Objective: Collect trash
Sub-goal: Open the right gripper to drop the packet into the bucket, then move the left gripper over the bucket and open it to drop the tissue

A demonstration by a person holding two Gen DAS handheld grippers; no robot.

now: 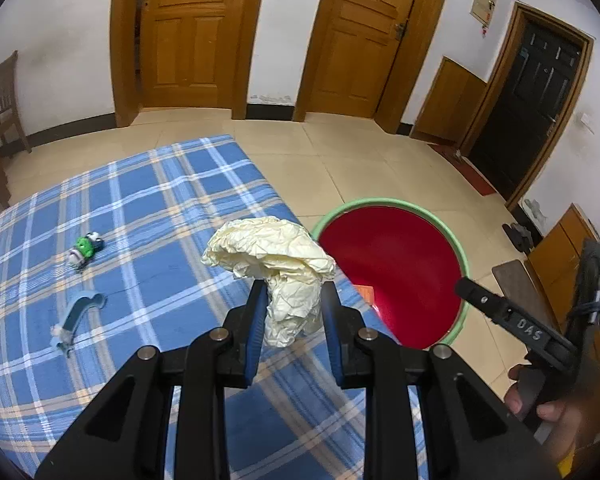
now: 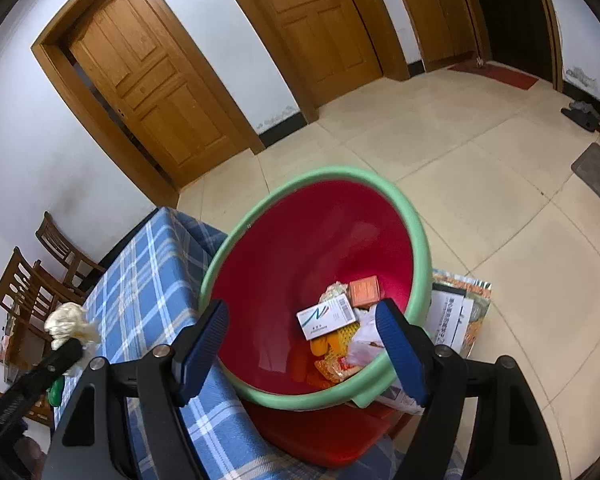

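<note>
Left gripper [image 1: 294, 314] is seen closed onto a crumpled cream-white paper wad [image 1: 274, 268], held above the blue-and-white plaid cloth [image 1: 148, 208] beside the red plastic bin with a pale green rim [image 1: 392, 276]; right gripper [image 2: 302, 354] is held wide apart and empty over that bin, where a white printed carton [image 2: 327, 317] and an orange box [image 2: 365, 290] already lie. Step in hand is judged as carry-to-bin: the wad would next be brought over the rim and released. Bin floor is cut off in the left wrist view, the small green toy [image 1: 86, 250] and pale blue curved piece [image 1: 78, 314] are not identifiable, and only fingertips of the person's hand [image 1: 540, 400] are seen.
</note>
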